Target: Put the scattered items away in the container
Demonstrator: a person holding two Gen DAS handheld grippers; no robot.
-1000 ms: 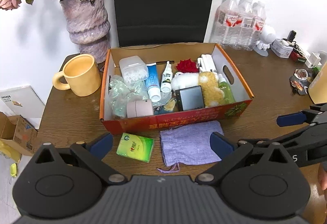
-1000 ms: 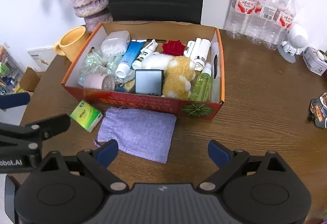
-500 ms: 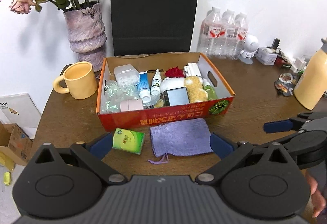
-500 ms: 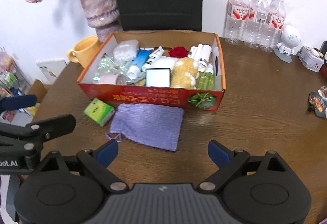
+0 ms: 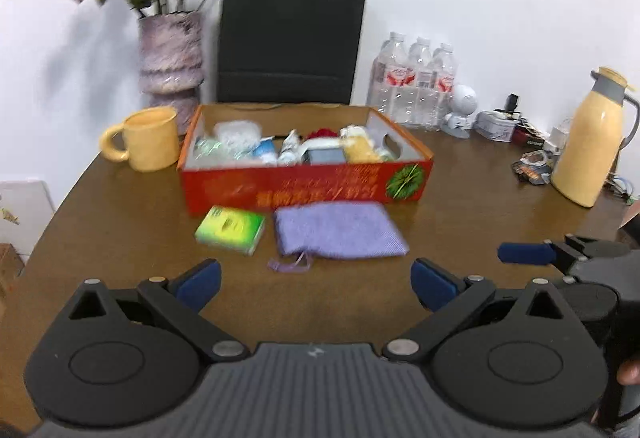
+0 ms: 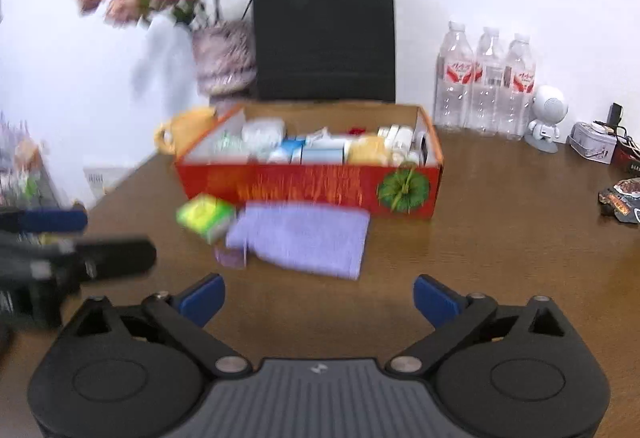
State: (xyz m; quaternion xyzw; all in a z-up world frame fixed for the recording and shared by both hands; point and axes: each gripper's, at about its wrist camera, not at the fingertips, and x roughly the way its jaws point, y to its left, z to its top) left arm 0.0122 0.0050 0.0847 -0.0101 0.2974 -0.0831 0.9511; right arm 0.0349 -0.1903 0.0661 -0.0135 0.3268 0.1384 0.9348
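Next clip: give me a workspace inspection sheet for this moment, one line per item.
Surface: brown wooden table.
Job's things: orange box holds many small items; green tissue pack and purple pouch lie on the table in front of it.
Clutter: yellow mug, vase, water bottles, yellow jug, black bag.
Grippers: left gripper and right gripper open, empty.
Cables: tangle beside the jug.
Surroundings: white wall.
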